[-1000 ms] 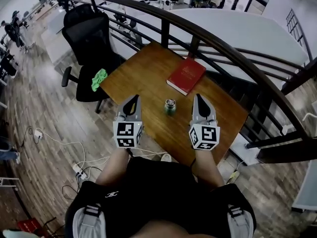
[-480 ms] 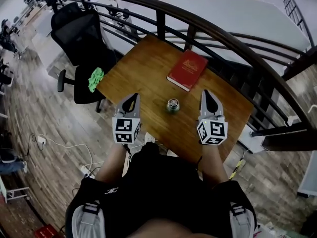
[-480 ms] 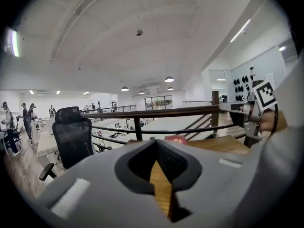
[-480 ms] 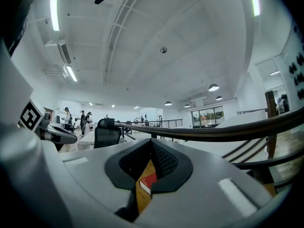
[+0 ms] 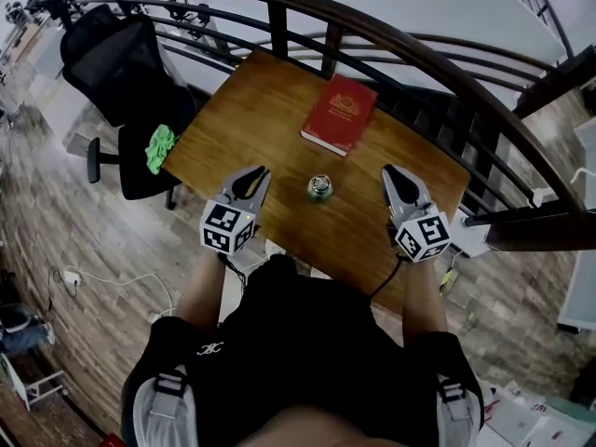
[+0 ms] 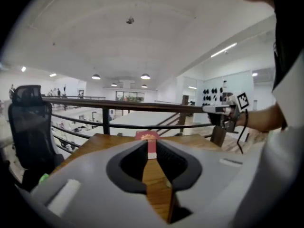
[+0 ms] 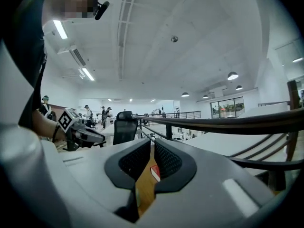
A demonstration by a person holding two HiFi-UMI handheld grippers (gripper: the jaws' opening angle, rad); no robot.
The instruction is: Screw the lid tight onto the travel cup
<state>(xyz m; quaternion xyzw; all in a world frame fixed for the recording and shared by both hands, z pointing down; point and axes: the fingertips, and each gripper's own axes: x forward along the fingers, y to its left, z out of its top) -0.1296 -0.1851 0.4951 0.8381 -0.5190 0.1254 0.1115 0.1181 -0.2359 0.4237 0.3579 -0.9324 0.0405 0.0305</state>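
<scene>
Wooden tabletop (image 5: pixel 247 110) fills the middle of my head view, set against a dark curved railing (image 5: pixel 391 40); the travel cup (image 5: pixel 319 187) stands upright on it near the front edge, small and greenish with a pale metal top; whether its lid is seated I cannot tell from here. My left tongs (image 5: pixel 258 173) hang just left of the cup and my right tongs (image 5: pixel 390 173) to its right, a little farther off; neither touches it, and the cup sits between them. Both pairs are closed to a thin slit with nothing gripped; in the left gripper view only a strip of wood and the red book (image 5: pixel 338 115) show through the gap; in the right gripper view I see the same wood and a corner of the book. The book lies flat beyond the cup, apart from it; a black office chair (image 5: pixel 121 63) stands off the tabletop's left side with a green cloth (image 5: pixel 160 149) on it.
</scene>
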